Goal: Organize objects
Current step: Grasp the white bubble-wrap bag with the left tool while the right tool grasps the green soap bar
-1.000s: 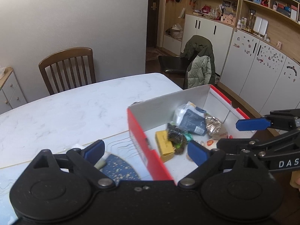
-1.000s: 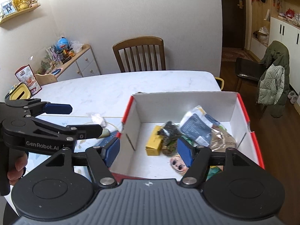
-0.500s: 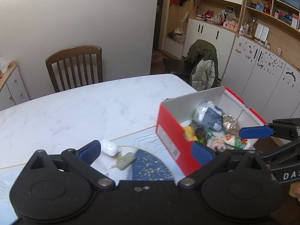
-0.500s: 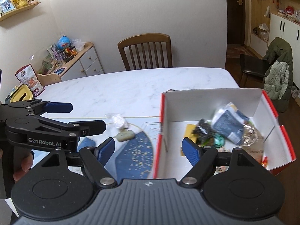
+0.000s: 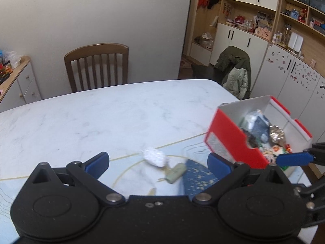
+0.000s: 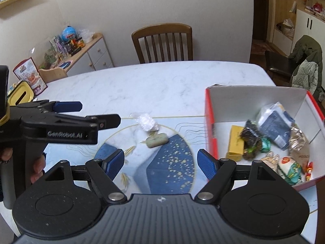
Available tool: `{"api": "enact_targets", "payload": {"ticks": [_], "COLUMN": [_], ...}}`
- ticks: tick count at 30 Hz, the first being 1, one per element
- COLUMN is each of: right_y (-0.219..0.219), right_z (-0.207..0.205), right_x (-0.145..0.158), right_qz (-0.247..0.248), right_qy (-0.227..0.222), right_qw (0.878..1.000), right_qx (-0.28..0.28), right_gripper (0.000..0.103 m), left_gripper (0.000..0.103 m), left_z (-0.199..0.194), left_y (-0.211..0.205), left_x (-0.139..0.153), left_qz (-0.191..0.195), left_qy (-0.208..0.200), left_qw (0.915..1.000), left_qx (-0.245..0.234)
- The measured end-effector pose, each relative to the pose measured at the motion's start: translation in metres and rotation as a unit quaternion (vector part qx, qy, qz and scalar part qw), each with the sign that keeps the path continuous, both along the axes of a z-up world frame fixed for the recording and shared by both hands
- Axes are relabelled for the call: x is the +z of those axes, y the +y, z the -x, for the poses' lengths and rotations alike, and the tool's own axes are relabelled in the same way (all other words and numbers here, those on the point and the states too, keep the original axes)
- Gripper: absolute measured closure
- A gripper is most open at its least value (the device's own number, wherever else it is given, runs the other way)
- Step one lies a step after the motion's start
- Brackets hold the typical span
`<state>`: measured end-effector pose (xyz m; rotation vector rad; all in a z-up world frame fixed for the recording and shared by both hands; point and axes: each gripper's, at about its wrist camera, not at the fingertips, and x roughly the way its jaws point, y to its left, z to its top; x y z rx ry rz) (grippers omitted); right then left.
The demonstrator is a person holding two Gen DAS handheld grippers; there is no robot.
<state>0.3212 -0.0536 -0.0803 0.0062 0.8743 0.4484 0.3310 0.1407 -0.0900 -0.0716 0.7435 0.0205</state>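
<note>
**Colours on and around the table**

The table (image 6: 154, 81) is white marble with faint grey veins. On it lies a mat (image 6: 168, 162) of pale blue with thin gold lines, deep blue patches and gold speckles. The box (image 6: 211, 134) is red outside, white inside. In it sit a yellow carton (image 6: 235, 142), a grey-blue packet (image 6: 276, 126) and a silver foil bag (image 6: 298, 142). On the mat are a white wrapped lump (image 6: 147, 122) and a pale green bar (image 6: 157, 140). Both grippers are black with blue pads on the fingers (image 6: 207, 164). The chair (image 6: 162, 42) is brown wood, the wall (image 6: 142, 6) off-white
</note>
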Motion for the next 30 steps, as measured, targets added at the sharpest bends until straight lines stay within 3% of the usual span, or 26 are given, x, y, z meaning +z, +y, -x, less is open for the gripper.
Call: {"api": "enact_targets", "payload": {"ticks": [5, 10, 22, 30], "right_y": [0.019, 0.035, 0.072, 0.082], "right_z": [-0.007, -0.019, -0.056, -0.076], "right_x": [-0.009, -0.022, -0.077, -0.099], "right_qz": [0.008, 0.024, 0.089, 0.095], "right_qy": [0.008, 0.008, -0.006, -0.005], "right_qw": [1.0, 1.0, 0.995, 0.995], "right_qx": [0.005, 0.013, 0.041, 0.041], "right_gripper": [0.024, 0.024, 0.024, 0.024], "left_gripper": [0.0, 0.0, 0.001, 0.001], "left_z": [-0.013, -0.03, -0.066, -0.084], "left_y": [0.026, 0.048, 0.038, 0.031], "left_x": [-0.012, -0.027, -0.063, -0.086], "left_qz": [-0.018, 0.002, 0.01, 0.014], "left_qy": [0.006, 0.018, 0.035, 0.042], "left_qw": [0.9995, 0.9994, 0.9992, 0.9979], "left_qx": [0.023, 0.031, -0.019, -0.047]}}
